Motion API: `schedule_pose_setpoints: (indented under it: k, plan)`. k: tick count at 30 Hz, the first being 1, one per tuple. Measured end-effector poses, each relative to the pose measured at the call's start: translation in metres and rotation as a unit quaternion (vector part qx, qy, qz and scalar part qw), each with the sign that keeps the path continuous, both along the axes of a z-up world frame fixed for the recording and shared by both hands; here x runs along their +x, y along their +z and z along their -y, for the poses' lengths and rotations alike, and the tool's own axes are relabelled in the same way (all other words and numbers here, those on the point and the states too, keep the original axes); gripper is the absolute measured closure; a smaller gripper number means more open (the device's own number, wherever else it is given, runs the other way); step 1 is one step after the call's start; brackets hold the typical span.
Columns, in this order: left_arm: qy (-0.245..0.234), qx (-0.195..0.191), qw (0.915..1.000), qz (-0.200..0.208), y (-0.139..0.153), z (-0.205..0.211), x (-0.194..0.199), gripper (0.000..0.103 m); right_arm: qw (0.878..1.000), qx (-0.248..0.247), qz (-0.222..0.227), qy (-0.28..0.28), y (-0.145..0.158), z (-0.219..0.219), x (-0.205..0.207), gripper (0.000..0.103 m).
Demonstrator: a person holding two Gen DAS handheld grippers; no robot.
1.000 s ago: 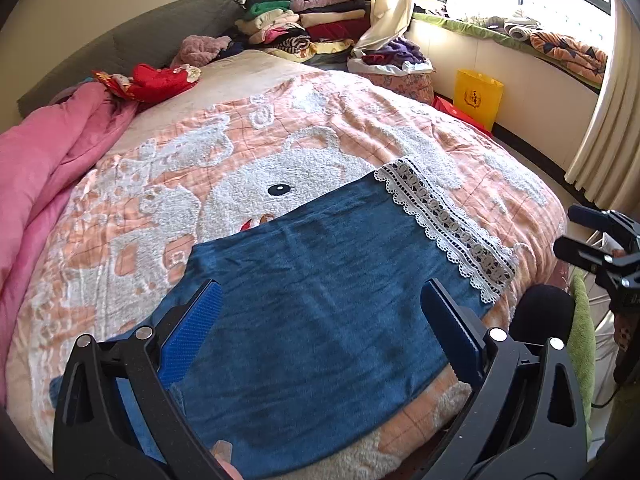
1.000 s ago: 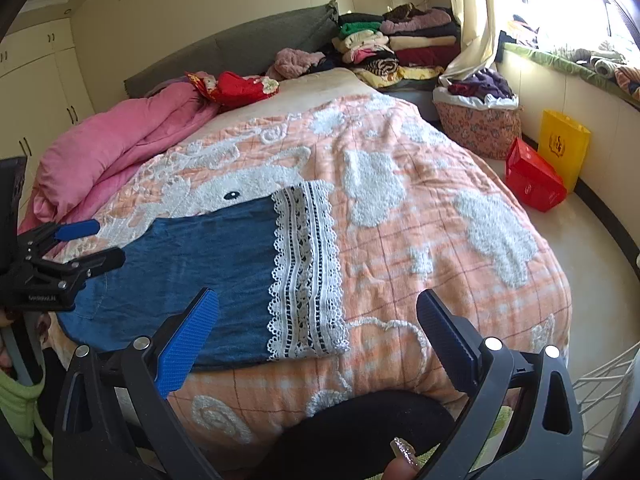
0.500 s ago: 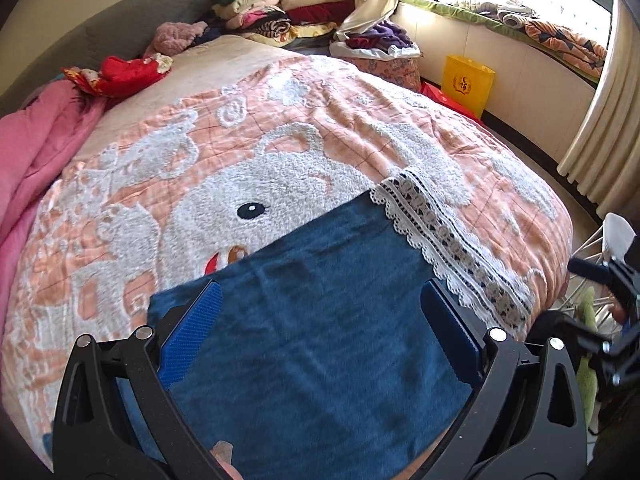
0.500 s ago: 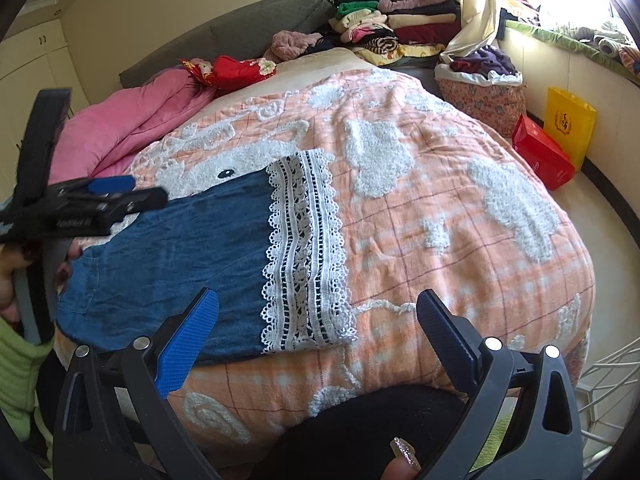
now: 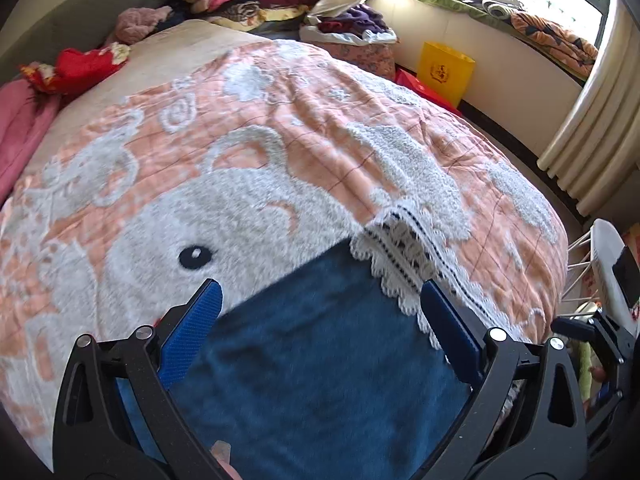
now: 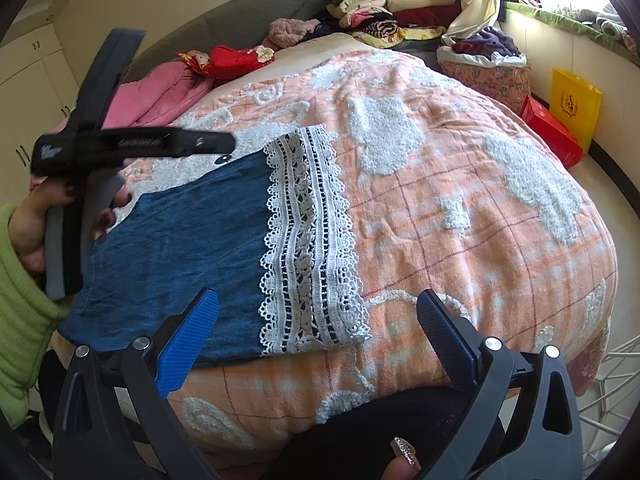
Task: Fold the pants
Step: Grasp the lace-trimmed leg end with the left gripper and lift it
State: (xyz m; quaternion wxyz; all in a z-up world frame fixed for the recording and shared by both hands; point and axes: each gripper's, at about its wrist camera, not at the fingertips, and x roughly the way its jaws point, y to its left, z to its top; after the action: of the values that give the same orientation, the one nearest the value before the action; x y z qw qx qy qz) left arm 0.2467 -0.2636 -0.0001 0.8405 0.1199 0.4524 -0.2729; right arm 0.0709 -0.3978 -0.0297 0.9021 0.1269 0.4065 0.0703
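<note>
Right gripper hanging open over bed edge, holding nothing. Left gripper also open, hovering above blue pants. Pants lying flat on orange blanket, white lace hem showing. Left hand gripping handle.

I see the pants lying flat on the bed near its six o'clock edge: dark blue denim, already folded into a rough rectangle, with a white lace hem at the three o'clock end.
</note>
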Motion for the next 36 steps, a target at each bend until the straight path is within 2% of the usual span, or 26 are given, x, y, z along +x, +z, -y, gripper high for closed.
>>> schedule_pose_setpoints:
  k: [7,13,15,17,18,19,20,22,26,27,28,29,30,31,32,33,36]
  plan:
    - [-0.023,0.018,0.9996,-0.002,-0.014,0.019,0.019,0.010,1.000,0.007,-0.009,0.001,-0.007,-0.001,0.009,0.005]
    - [-0.034,0.023,0.9991,-0.013,-0.033,0.025,0.034,0.011,0.999,0.014,-0.043,-0.008,-0.022,-0.002,0.024,0.005]
    - [-0.037,0.026,0.9985,-0.032,-0.043,0.027,0.039,0.022,0.998,0.032,-0.055,-0.005,-0.029,-0.001,0.029,0.005]
    - [-0.041,0.009,0.9976,-0.055,-0.049,0.027,0.041,0.037,0.997,0.041,-0.058,-0.001,-0.032,-0.002,0.032,0.005]
    - [-0.041,0.001,0.9973,-0.061,-0.051,0.027,0.041,0.040,0.998,0.049,-0.051,0.000,-0.031,-0.001,0.031,0.012]
    - [-0.045,-0.001,0.9972,-0.059,-0.051,0.027,0.039,0.045,0.997,0.056,-0.043,0.004,-0.029,-0.001,0.030,0.027]
    - [-0.052,-0.002,0.9971,-0.056,-0.049,0.028,0.037,0.051,0.998,0.055,-0.037,0.005,-0.028,-0.002,0.029,0.031]
    - [-0.062,-0.009,0.9963,-0.059,-0.047,0.028,0.035,0.058,0.997,0.059,-0.038,0.010,-0.028,-0.002,0.030,0.031]
    - [-0.066,-0.008,0.9963,-0.054,-0.049,0.030,0.033,0.058,0.996,0.076,-0.042,0.014,-0.033,-0.003,0.036,0.030]
    - [-0.066,-0.013,0.9963,-0.054,-0.050,0.030,0.033,0.057,0.996,0.084,-0.039,0.016,-0.033,-0.003,0.038,0.034]
    - [-0.065,-0.016,0.9963,-0.054,-0.051,0.030,0.033,0.057,0.995,0.092,-0.035,0.018,-0.033,-0.003,0.039,0.046]
    - [-0.065,-0.018,0.9962,-0.056,-0.052,0.030,0.033,0.058,0.994,0.100,-0.032,0.021,-0.034,-0.002,0.040,0.051]
    - [-0.064,-0.018,0.9960,-0.059,-0.052,0.030,0.033,0.061,0.993,0.108,-0.031,0.024,-0.034,0.000,0.041,0.060]
    - [-0.066,-0.021,0.9957,-0.062,-0.051,0.030,0.032,0.069,0.992,0.121,-0.028,0.028,-0.035,0.001,0.041,0.065]
    - [-0.071,-0.025,0.9951,-0.065,-0.050,0.031,0.030,0.086,0.991,0.126,-0.026,0.030,-0.035,0.002,0.041,0.065]
    - [-0.076,-0.029,0.9944,-0.067,-0.048,0.032,0.026,0.086,0.991,0.129,-0.025,0.033,-0.035,0.002,0.041,0.066]
    - [-0.079,-0.007,0.9961,-0.038,-0.048,0.038,0.018,0.087,0.989,0.142,-0.025,0.040,-0.036,0.002,0.042,0.074]
